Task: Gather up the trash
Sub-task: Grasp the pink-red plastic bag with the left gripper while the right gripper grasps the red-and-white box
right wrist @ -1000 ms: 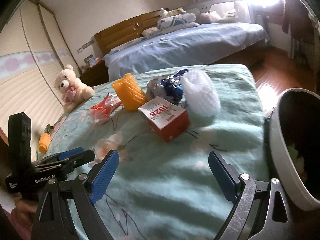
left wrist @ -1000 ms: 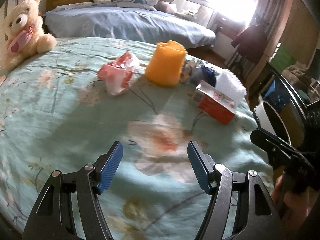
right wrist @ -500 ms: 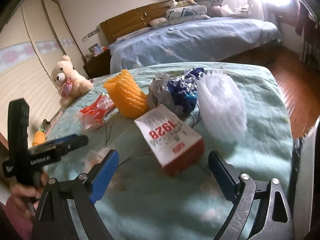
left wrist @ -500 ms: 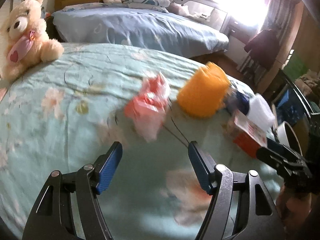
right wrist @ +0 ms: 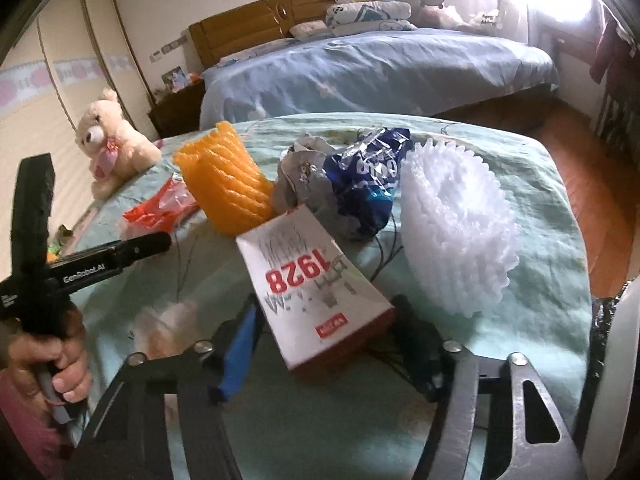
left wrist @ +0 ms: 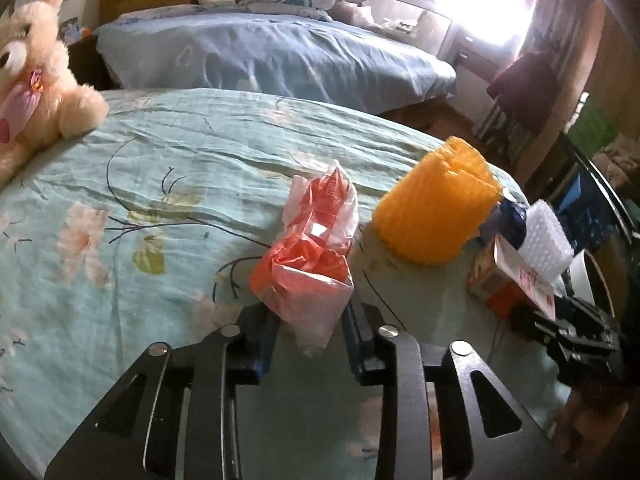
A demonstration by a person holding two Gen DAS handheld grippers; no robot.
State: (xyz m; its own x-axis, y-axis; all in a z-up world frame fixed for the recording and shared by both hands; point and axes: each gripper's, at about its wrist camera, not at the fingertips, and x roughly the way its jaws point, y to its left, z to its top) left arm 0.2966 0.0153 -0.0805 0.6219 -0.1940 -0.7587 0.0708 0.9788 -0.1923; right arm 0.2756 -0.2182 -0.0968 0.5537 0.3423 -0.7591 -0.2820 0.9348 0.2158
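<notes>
A: What is the left hand-held gripper (left wrist: 306,344) doing?

B: Its jaws have just been closing, and the red and clear plastic bag (left wrist: 310,252) is sitting right between them. The bag's near, lower end is lying in the gap and the pads look to be pressing on it. The rest of the bag is stretching straight ahead, its long axis running away from the jaws along the line they point.

A: And the right hand-held gripper (right wrist: 324,354)?

B: Its jaws have been closing too, around the white and red carton (right wrist: 310,288) printed "1928". The carton's near corner is lying between the blue pads, and its long axis is running ahead and a little to the left. Whether both pads are touching yet, I cannot tell; the right one is blurred.

A: How are the hands posed?

B: Both grippers are tilting downward toward the bed (left wrist: 160,160), side by side, the left hand (right wrist: 52,354) gripping its handle off to the right gripper's left.

A: What else is waiting?

B: Beyond the carton the orange foam net (right wrist: 226,184), the crumpled blue wrapper (right wrist: 366,180) and the white foam net (right wrist: 456,228) are lying ahead. A white bin (right wrist: 622,360) is standing to the right gripper's right, so I judge that is where each piece is heading.
</notes>
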